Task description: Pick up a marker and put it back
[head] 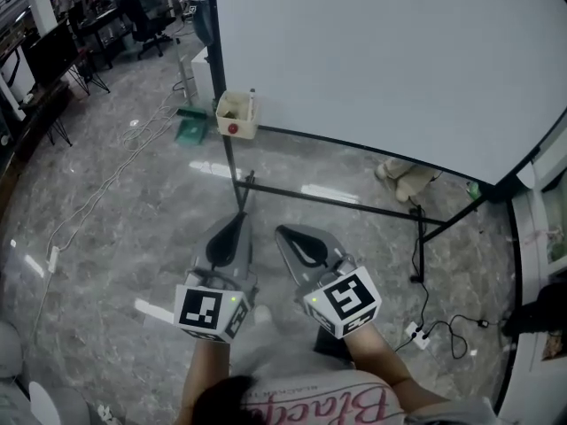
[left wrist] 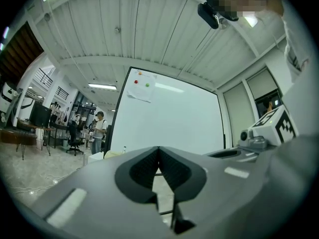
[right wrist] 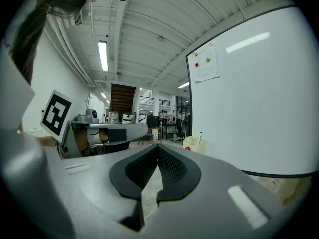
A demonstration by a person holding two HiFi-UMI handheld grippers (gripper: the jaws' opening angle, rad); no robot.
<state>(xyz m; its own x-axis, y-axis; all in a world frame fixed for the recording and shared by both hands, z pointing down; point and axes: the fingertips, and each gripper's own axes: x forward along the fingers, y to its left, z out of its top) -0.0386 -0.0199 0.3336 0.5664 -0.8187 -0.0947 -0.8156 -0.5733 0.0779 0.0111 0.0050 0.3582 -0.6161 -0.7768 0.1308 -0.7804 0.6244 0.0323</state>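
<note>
At the whiteboard's (head: pixel 390 51) left edge, the marker (head: pixel 252 97) stands in a beige box (head: pixel 236 120), well apart from both tongs. L tongs (head: pixel 238 219) & R tongs (head: pixel 283 232) are closed, empty, held low. Pickup either not begun or already finished; can't tell which.

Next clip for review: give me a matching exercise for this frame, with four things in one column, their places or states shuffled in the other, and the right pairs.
Things:
1. marker
2. cream box
3. power strip
4. right hand-held gripper

Places or states:
A. jaws together, nothing between them
B. lying on the floor, with a cable running from it
C. fixed at the lower left corner of the whiteboard
D. sticking up out of the box

Pairs: 1-D, 2-C, 3-B, 4-A
</note>
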